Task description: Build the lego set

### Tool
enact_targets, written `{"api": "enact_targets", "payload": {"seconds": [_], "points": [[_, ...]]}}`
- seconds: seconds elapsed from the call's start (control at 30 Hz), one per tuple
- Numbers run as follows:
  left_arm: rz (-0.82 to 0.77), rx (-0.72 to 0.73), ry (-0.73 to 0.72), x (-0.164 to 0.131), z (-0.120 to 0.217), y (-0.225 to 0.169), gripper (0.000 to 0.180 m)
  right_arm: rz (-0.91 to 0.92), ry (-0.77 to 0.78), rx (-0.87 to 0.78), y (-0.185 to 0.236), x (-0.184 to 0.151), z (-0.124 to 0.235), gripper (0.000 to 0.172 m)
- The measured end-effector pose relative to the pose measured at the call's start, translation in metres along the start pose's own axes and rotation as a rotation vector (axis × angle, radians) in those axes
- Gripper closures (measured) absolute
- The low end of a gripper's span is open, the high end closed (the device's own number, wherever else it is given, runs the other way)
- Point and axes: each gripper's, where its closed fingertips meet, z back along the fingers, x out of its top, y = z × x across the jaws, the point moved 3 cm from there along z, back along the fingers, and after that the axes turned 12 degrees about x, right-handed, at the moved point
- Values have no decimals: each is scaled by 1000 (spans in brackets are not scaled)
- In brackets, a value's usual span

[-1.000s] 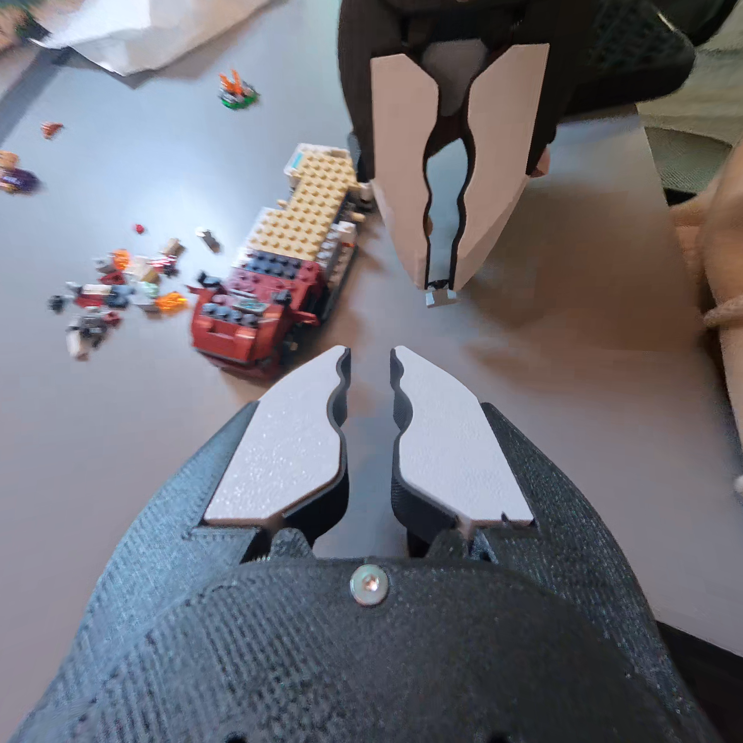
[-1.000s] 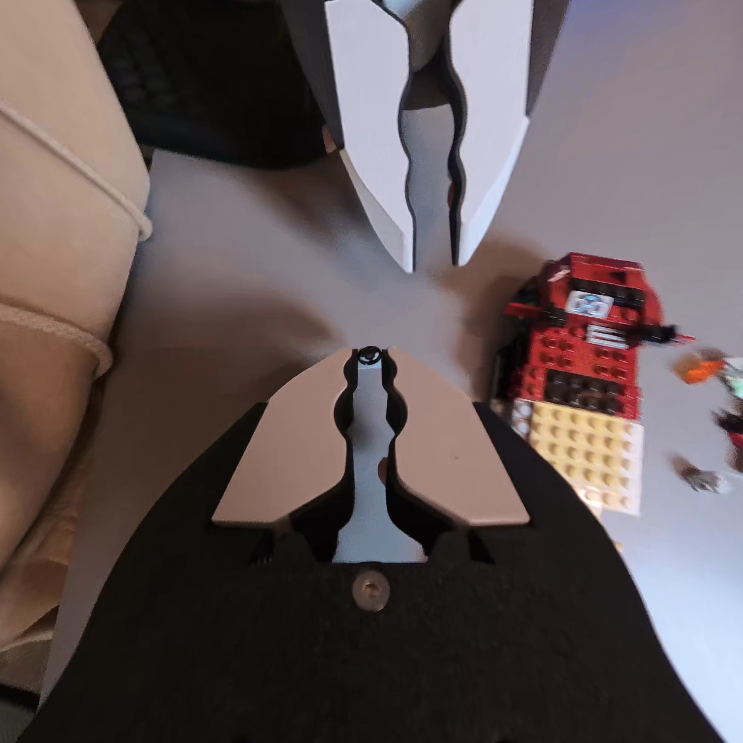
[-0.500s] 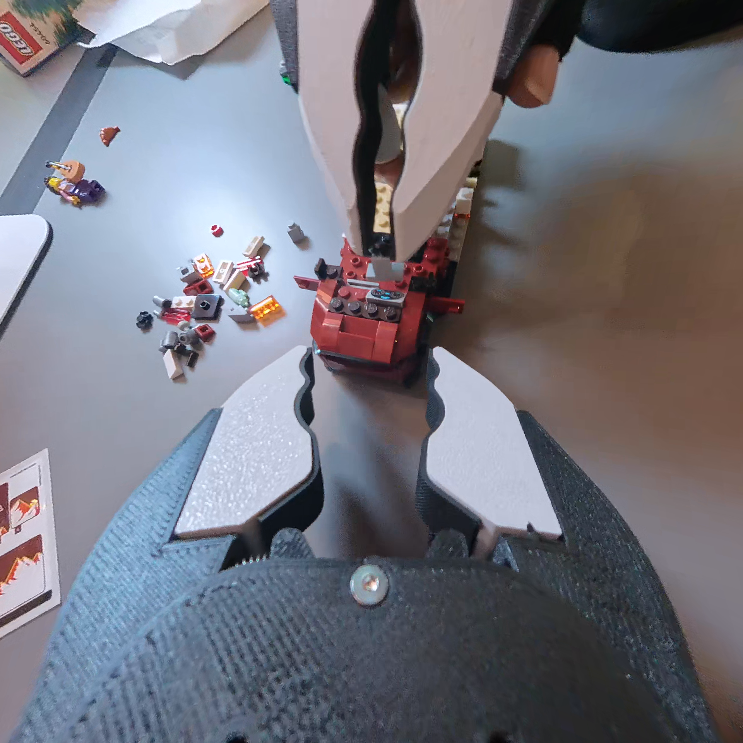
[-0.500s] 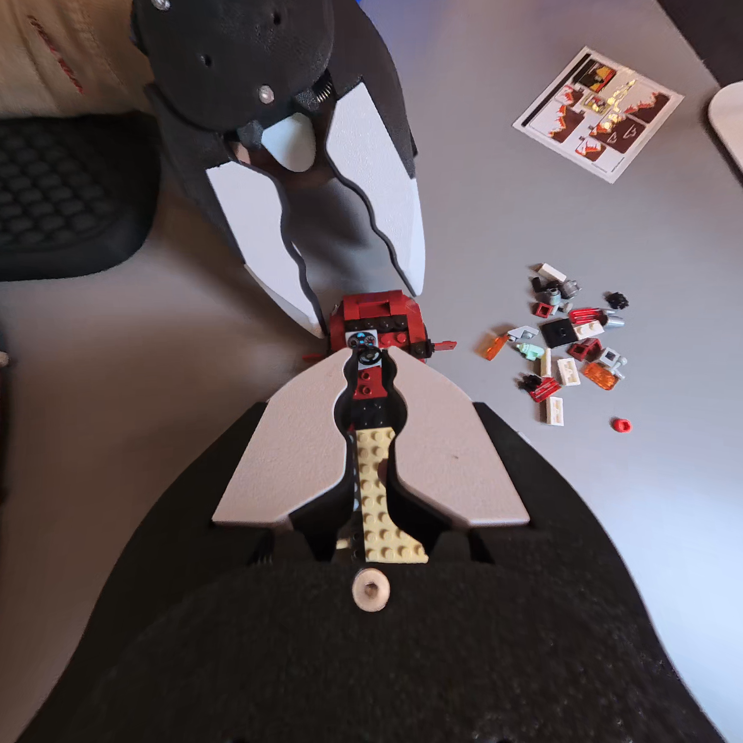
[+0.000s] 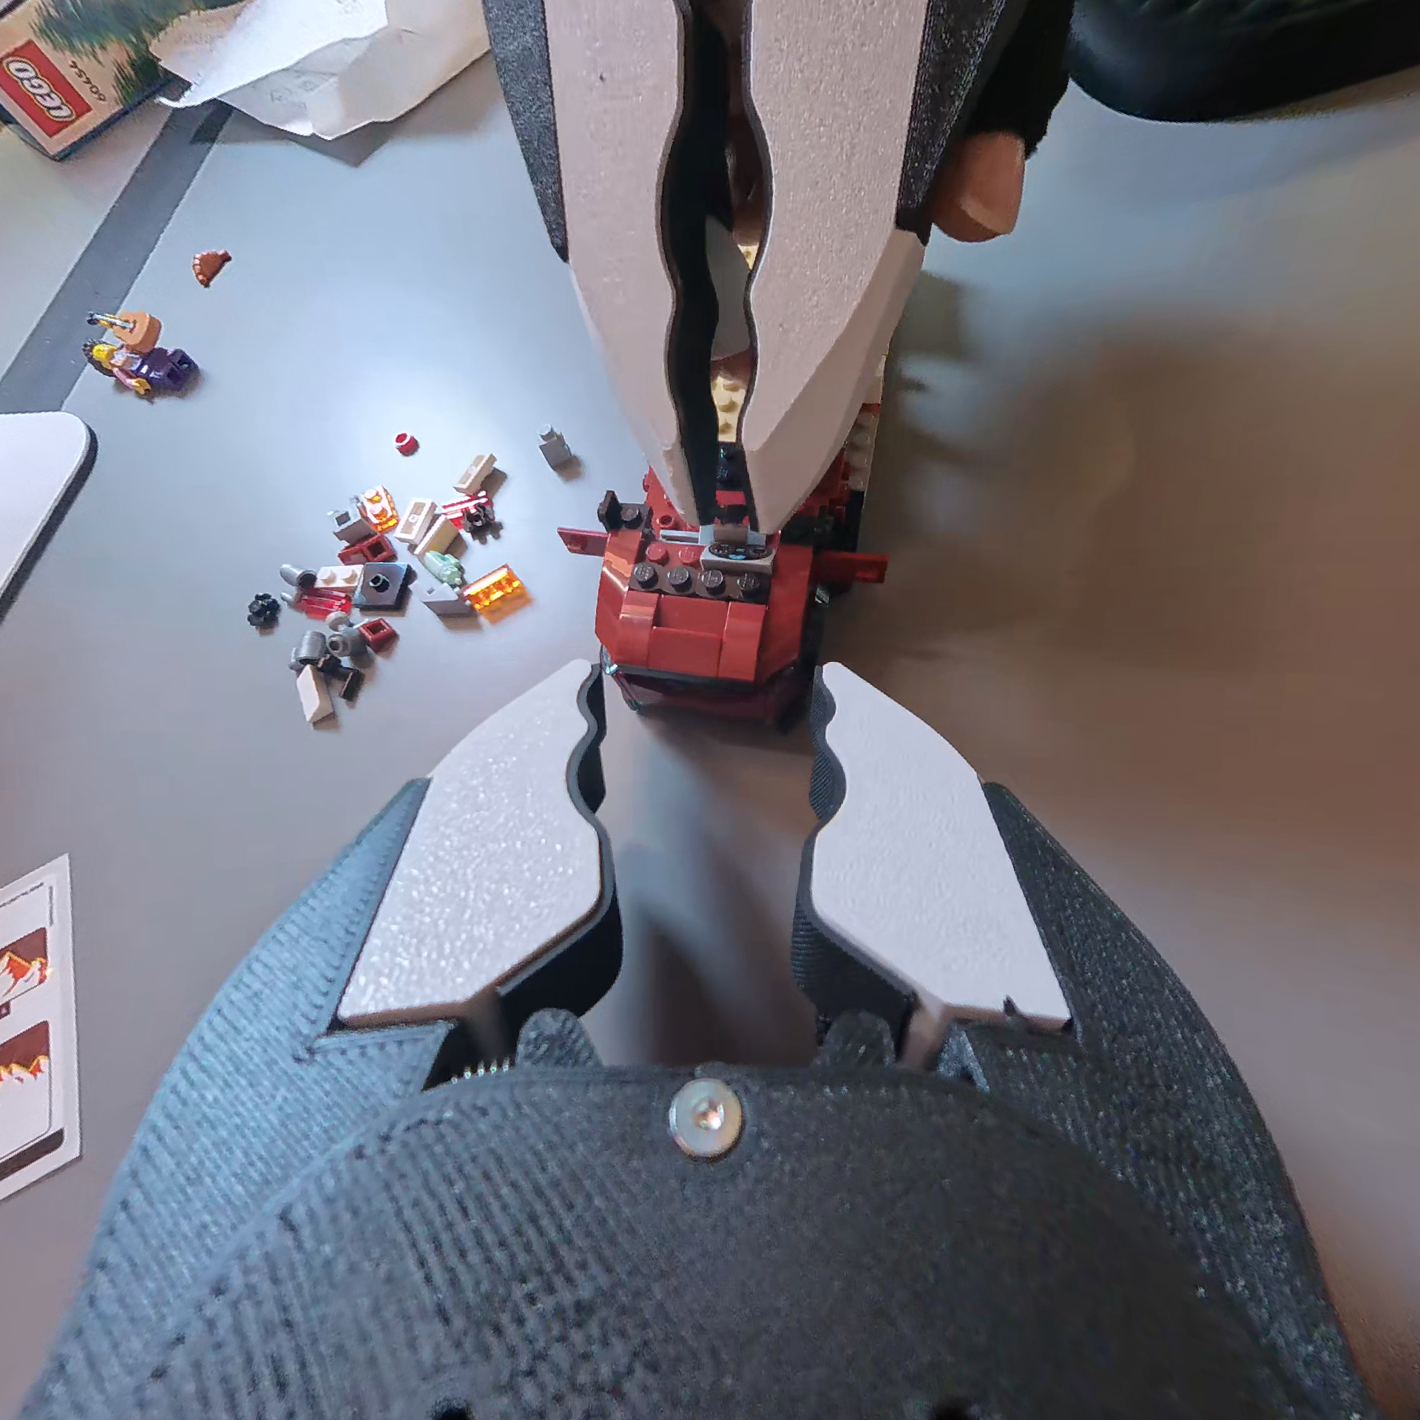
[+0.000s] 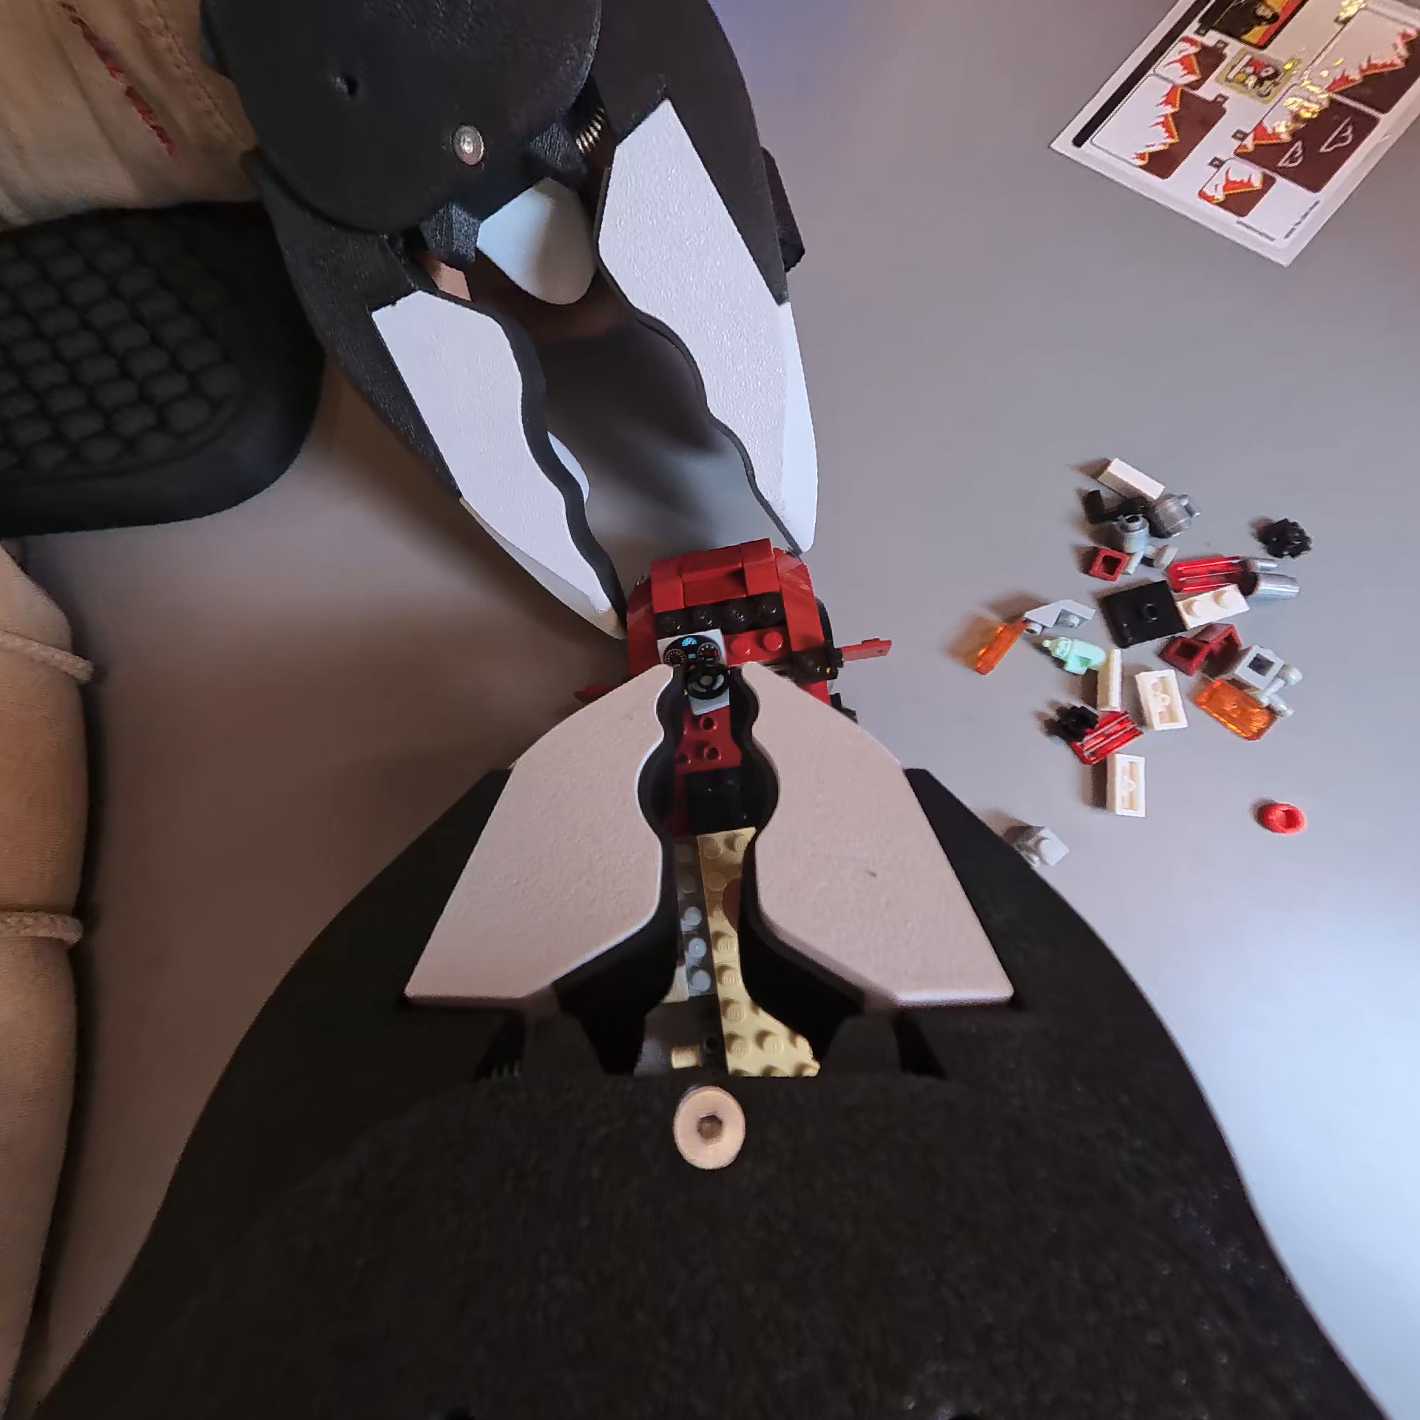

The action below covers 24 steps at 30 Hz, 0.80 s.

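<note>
A dark red brick vehicle (image 5: 695, 615) with a tan studded rear plate stands on the grey table (image 5: 1076, 615). My left gripper (image 5: 707, 672) is open, with its fingertips on either side of the vehicle's nose; I cannot tell whether they touch it. My right gripper (image 6: 705, 676) is shut on a small grey piece with a black steering wheel (image 6: 705, 684) and holds it at the cockpit, just behind the dial tile. In the left wrist view the right gripper (image 5: 726, 530) comes down from above with that grey piece at its tips. The vehicle (image 6: 730, 584) and the left gripper (image 6: 707, 584) also show in the right wrist view.
A pile of small loose bricks (image 5: 384, 568) lies left of the vehicle. A sticker sheet (image 5: 31, 1022), a purple minifigure (image 5: 142, 361), a boxed set (image 5: 54, 84) and white paper (image 5: 330, 69) lie farther left. A black mesh chair (image 6: 131, 369) stands off the table's edge. My left and right fingertips are right by each other. From the left gripper's tips to the purple minifigure (image 5: 142, 361) is close to 25 centimeters.
My left gripper opened wide and moved up to the vehicle's nose. My right gripper carried the grey steering-wheel piece from above the bare table down onto the vehicle's cockpit, staying shut on it.
</note>
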Motion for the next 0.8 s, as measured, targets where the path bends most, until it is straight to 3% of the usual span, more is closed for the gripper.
{"api": "enact_targets", "payload": {"seconds": [0.3,0.8], "points": [[5,-6,-3,0,0,-1,129,-185,-96,126,-1,-1,0,161],[8,-8,7,-3,-1,-3,130,-223,-59,159,2,-2,-2,156]]}}
